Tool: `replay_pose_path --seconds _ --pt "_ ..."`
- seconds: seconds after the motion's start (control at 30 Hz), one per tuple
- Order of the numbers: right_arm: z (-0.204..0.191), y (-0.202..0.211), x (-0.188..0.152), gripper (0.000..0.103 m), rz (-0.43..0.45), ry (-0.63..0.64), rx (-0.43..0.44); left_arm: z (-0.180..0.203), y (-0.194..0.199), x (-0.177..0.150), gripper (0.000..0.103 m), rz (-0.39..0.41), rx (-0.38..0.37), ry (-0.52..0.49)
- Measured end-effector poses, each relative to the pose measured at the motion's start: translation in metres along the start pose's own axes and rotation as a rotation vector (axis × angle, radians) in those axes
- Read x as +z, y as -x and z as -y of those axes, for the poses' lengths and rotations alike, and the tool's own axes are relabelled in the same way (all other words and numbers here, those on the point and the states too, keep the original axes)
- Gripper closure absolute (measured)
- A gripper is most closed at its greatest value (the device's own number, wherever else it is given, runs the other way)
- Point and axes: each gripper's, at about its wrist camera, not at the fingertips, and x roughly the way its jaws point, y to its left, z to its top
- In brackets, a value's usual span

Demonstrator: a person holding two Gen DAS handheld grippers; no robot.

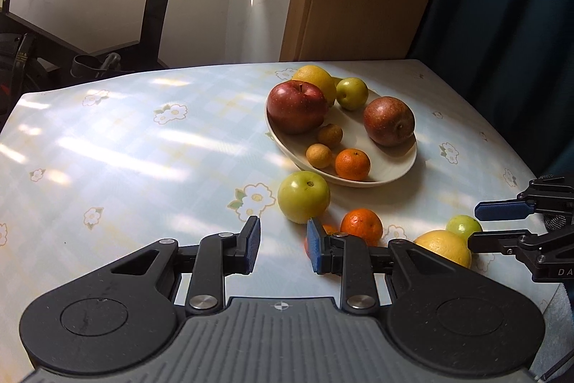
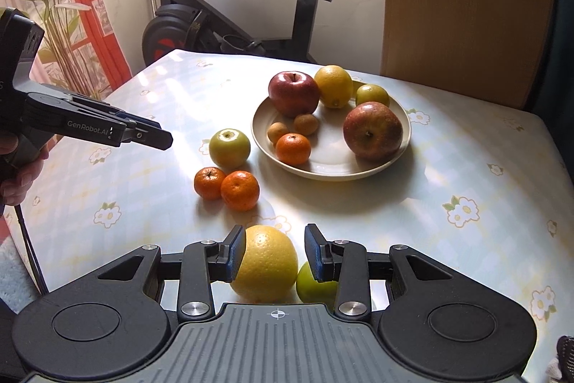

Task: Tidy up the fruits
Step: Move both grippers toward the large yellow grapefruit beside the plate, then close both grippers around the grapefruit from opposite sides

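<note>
Fruits are what I'm sorting, and most of them already sit in the plate (image 2: 262, 139): two red apples (image 2: 293, 93), a yellow citrus, a small green fruit, one tangerine and two little brownish ones. The rest lie loose on the counter (image 2: 466, 167), which is why both my tools hang low over its near edge.

My right gripper (image 2: 274, 253) has its jaws apart, straddling the big yellow citrus (image 2: 267, 262). The left pad looks to be just touching its skin; the right pad stands clear of it, so nothing is clamped yet. I've lined up on this one because it lies nearest and is the bulkiest, and it needs the widest opening. A small green fruit (image 2: 315, 280) lies just beside it, partly under my right finger, so I judge I should close carefully or I'll nudge that one away.

My left gripper (image 1: 283, 244) also has its jaws apart and holds nothing. It hovers near the green apple (image 1: 304, 197) and the two tangerines (image 2: 239, 190), which lie touching each other, well placed to take one next.

The plate has bare room at its front, which I think suits the citrus.
</note>
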Motion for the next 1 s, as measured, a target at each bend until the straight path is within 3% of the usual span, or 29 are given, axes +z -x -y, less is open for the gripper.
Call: replay_pose_path --seconds 0.63,1.0 --pt "-0.008 -0.016 -0.020 0.069 -0.138 -0.001 0.006 0.005 0.017 -0.019 0.073 0.008 -0.039 -0.009" --pt "-0.015 -0.026 -0.014 0.068 -0.148 0.042 0.018 0.013 0.024 -0.020 0.073 0.022 -0.085 -0.003"
